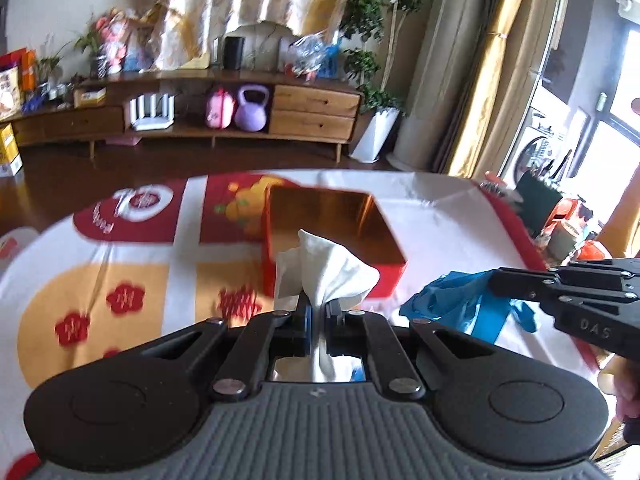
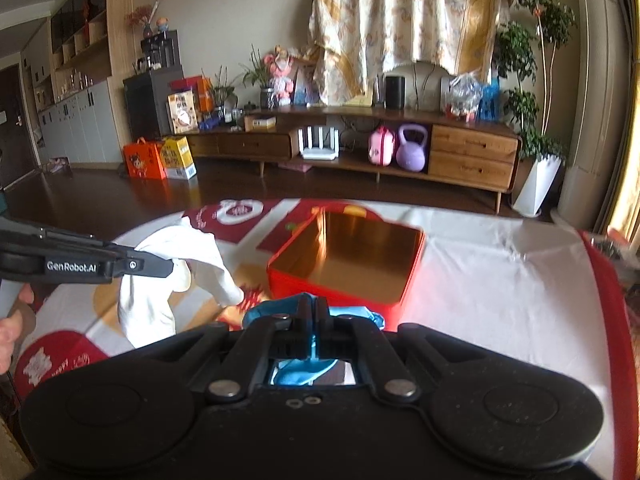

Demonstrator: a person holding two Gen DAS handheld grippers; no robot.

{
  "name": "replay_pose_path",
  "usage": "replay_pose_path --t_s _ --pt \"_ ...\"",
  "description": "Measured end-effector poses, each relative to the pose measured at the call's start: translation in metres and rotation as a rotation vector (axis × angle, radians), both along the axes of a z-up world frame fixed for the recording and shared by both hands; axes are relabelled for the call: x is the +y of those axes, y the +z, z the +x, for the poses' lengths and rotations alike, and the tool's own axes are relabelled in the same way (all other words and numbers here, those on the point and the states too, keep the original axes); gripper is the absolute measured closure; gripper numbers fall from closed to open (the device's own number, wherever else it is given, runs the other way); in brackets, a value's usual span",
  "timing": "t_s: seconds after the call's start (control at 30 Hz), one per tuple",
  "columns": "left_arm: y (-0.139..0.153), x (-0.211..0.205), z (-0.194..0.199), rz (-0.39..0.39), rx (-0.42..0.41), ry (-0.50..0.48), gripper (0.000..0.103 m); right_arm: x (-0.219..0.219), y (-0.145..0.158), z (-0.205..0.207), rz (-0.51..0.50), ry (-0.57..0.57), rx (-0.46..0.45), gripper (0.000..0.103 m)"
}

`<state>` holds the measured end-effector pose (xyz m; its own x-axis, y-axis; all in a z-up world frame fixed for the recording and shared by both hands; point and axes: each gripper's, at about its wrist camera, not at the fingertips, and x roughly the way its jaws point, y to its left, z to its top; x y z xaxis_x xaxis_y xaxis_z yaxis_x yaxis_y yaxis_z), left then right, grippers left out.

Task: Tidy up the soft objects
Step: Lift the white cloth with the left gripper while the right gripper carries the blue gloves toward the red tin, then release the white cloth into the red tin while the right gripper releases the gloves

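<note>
My left gripper (image 1: 317,310) is shut on a white cloth (image 1: 324,268), which bunches up above the pads and hangs clear of the table. From the right wrist view the same white cloth (image 2: 176,280) droops from the left gripper (image 2: 170,266) at the left. My right gripper (image 2: 315,306) is shut on a blue cloth (image 2: 276,310); in the left wrist view the blue cloth (image 1: 452,300) hangs from the right gripper (image 1: 494,280) at the right. A red box (image 1: 336,232) with a gold inside stands open just beyond both grippers, also the red box (image 2: 352,264).
A tablecloth (image 1: 120,248) in white, red and yellow covers the table. Beyond the table's far edge are dark floor, a long wooden cabinet (image 2: 360,148) and potted plants (image 2: 532,120). Clutter (image 1: 568,224) sits off the table's right side. A hand (image 2: 12,320) holds the left gripper.
</note>
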<state>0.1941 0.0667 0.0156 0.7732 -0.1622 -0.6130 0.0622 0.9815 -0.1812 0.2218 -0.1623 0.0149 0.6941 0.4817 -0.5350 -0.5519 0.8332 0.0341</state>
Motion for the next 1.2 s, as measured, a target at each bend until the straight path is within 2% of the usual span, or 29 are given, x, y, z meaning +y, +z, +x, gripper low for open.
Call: replay_pose_path --t_s 0.3,0.53,0.77,1.2 --pt "0.049 -0.008 0.059 0.031 -0.032 -0.055 0.097 0.008 0.038 0.05 0.017 -0.016 -0.052 0.102" --pt "0.053 -0.009 0.114 0.053 -0.026 -0.047 0.097 0.023 0.04 0.093 -0.003 -0.035 -0.044 0.102" --pt "0.031 -0.014 0.176 0.062 -0.007 -0.06 0.097 0.041 0.01 0.136 -0.045 -0.057 -0.003 0.102" --pt "-0.058 -0.032 0.25 0.091 0.126 -0.096 0.097 0.059 -0.064 0.19 -0.098 -0.077 0.121 0.102"
